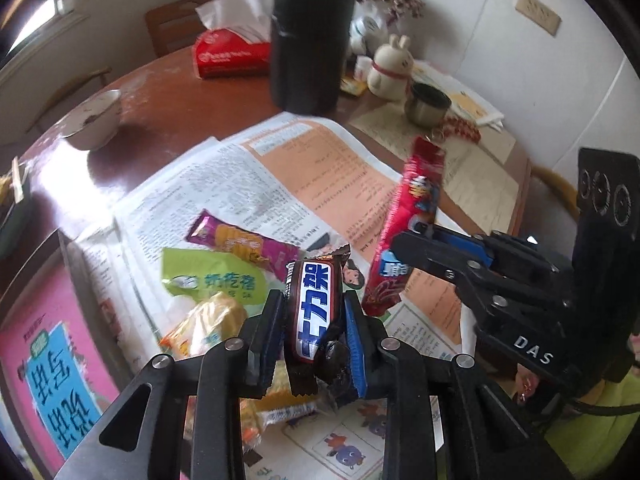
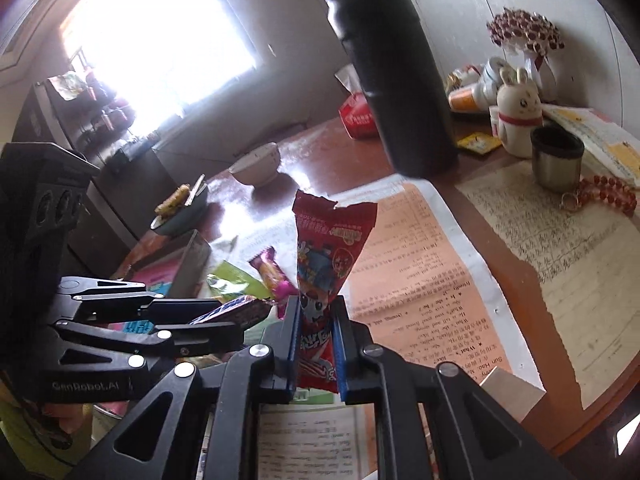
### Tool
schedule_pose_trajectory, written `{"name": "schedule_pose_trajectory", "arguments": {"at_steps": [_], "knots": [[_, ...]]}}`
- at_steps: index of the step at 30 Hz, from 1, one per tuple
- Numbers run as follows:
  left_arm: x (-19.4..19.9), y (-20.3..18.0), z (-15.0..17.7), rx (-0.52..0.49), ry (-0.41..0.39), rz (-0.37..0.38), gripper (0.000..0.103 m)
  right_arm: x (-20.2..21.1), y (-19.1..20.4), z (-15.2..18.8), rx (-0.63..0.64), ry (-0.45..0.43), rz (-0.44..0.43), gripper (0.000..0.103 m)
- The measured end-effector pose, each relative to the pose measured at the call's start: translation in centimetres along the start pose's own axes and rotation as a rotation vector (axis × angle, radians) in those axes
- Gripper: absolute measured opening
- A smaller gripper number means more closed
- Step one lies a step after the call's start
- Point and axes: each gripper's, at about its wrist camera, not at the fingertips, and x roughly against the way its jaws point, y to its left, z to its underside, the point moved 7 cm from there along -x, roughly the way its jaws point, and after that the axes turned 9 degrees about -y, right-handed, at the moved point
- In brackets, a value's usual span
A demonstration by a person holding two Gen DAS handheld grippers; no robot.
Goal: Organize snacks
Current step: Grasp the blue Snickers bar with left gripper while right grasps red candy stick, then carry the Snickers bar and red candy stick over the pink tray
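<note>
Left claw (image 1: 314, 326): closed on the brown chocolate bar (image 1: 314, 308); bar held above the bench, long axis running away from the camera, far end tipped up.
Right claw (image 2: 316, 340): clamped on the red snack packet (image 2: 326, 264); packet upright, crimped end pointing up, lower end between the blue pads.
Bench (image 1: 192, 92): newspaper (image 1: 280, 168) spread over it.
Loose snacks: green packet (image 1: 216, 276), pink packet (image 1: 240, 242), yellow packet (image 1: 208, 324) lying on the newspaper, close together.
</note>
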Motion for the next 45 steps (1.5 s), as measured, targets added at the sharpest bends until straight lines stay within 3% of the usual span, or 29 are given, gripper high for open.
{"name": "schedule_pose_trajectory", "arguments": {"at_steps": [7, 15, 29, 45], "knots": [[3.3, 0.8, 0.1, 0.033, -0.065, -0.001, 0.030, 1.7, 2.0, -1.0, 0.041, -0.043, -0.021, 0.015], [7.7, 4.4, 1.6, 0.101, -0.133, -0.080, 0.030, 3.3, 6.2, -1.5, 0.107, -0.066, -0.090, 0.015], [14.8, 10.7, 5.6, 0.217, -0.222, -0.197, 0.030, 3.1, 16.2, 0.6, 0.239, -0.013, -0.260, 0.015], [19.0, 15.0, 9.6, 0.307, -0.266, -0.281, 0.030, 1.8, 23.3, 2.5, 0.352, 0.052, -0.346, 0.015]]}}
